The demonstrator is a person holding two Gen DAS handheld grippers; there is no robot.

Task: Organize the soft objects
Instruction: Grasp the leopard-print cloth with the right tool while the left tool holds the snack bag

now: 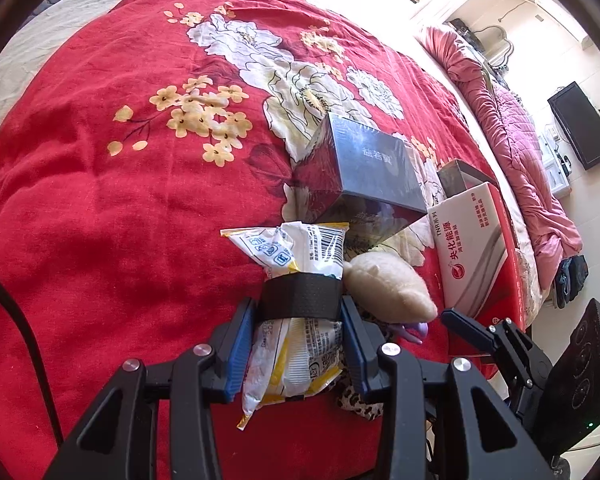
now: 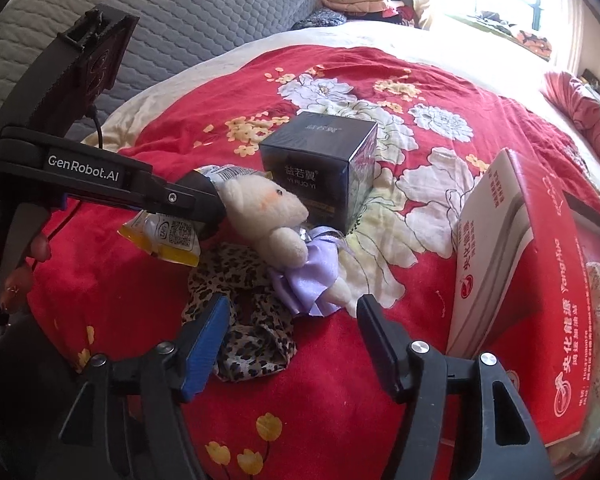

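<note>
Left hand-held gripper (image 1: 296,332) clamped on a snack packet (image 1: 296,248); right hand-held gripper (image 2: 292,320) spread apart, plush bear (image 2: 276,216) at 12 o'clock, seemingly untouched.

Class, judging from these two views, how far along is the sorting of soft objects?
Nothing looks sorted yet. In hand: the left gripper is shut on the snack packet. Left: the plush bear and leopard-print cloth lie on the red bedspread, with the right gripper open above them.
</note>
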